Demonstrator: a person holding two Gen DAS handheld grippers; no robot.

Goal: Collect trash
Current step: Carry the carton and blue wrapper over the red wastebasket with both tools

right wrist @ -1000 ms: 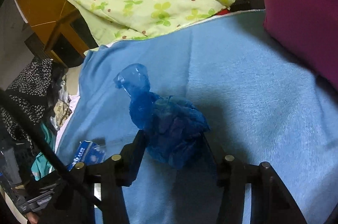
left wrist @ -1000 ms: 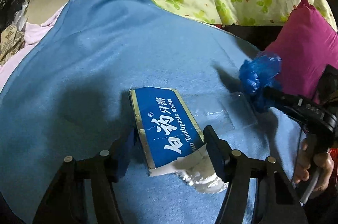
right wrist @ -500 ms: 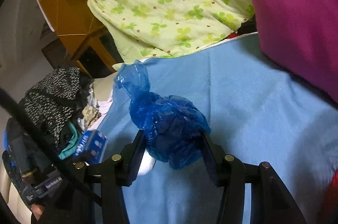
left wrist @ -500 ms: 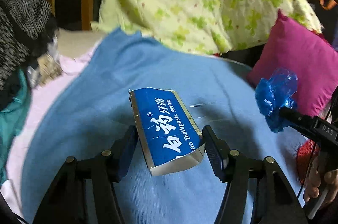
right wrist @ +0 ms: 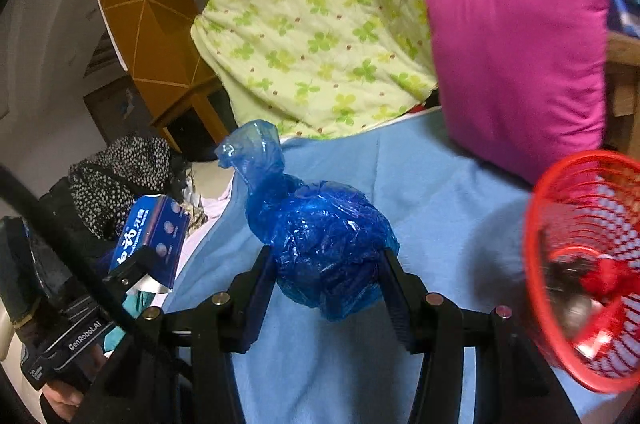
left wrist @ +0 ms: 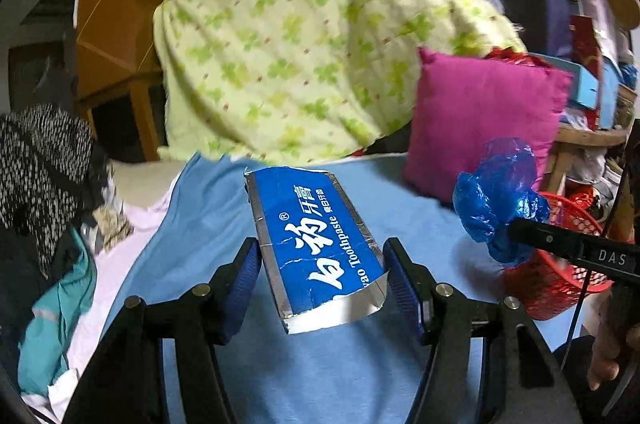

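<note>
My left gripper is shut on a flattened blue toothpaste box with white lettering and holds it up above the blue blanket. My right gripper is shut on a crumpled blue plastic bag and holds it in the air. The bag also shows at the right of the left wrist view. The box also shows at the left of the right wrist view. A red mesh basket with some trash inside stands on the blanket to the right of the bag.
A magenta pillow leans at the back right. A green clover-print quilt is piled behind the blanket. Clothes lie heaped to the left. An orange wooden cabinet stands at the back left.
Both grippers have lifted their loads off the blanket and tilted upward. The red basket has come into sight at the right of both views.
</note>
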